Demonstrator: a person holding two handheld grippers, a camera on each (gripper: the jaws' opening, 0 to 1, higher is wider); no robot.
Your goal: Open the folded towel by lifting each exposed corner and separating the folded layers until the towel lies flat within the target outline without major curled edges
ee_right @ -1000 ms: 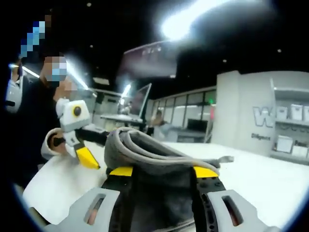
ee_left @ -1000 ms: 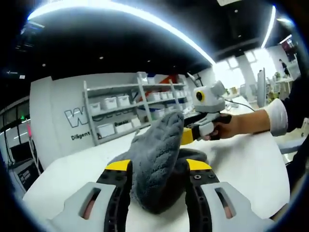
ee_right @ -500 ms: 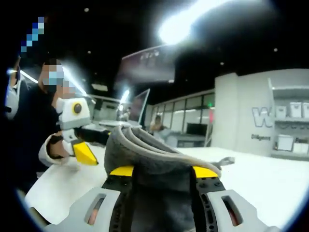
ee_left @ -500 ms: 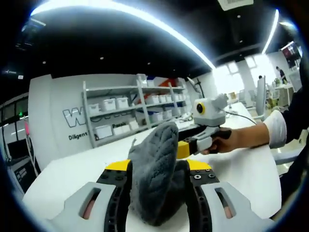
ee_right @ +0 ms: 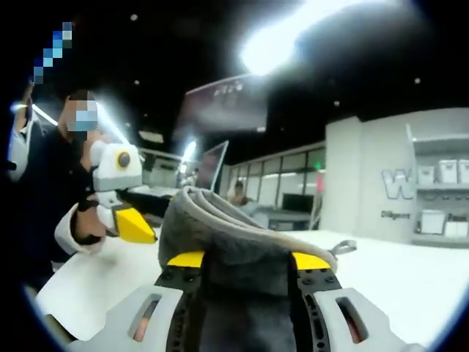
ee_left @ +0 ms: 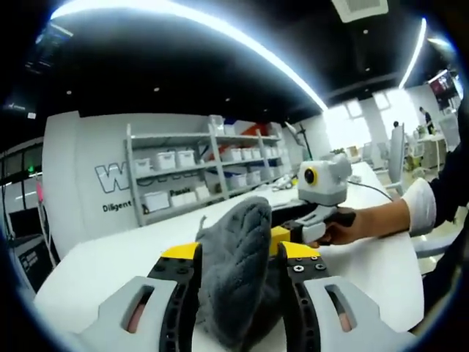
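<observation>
We hold the bunched grey plush towel (ee_left: 236,275) between both grippers, left gripper (ee_left: 240,258) and right gripper (ee_right: 248,260) each with fingers clamped on an end, above the white tabletop (ee_left: 95,257).

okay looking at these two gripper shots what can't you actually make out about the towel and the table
- Left gripper view: the grey towel bunches between the left gripper jaws, hiding its corners and folds.
- Right gripper view: the towel fills the right gripper, covering the white table below it.
- Either view: no target outline can be made out on the table.
- Left gripper view: shelf bins too small to read.
</observation>
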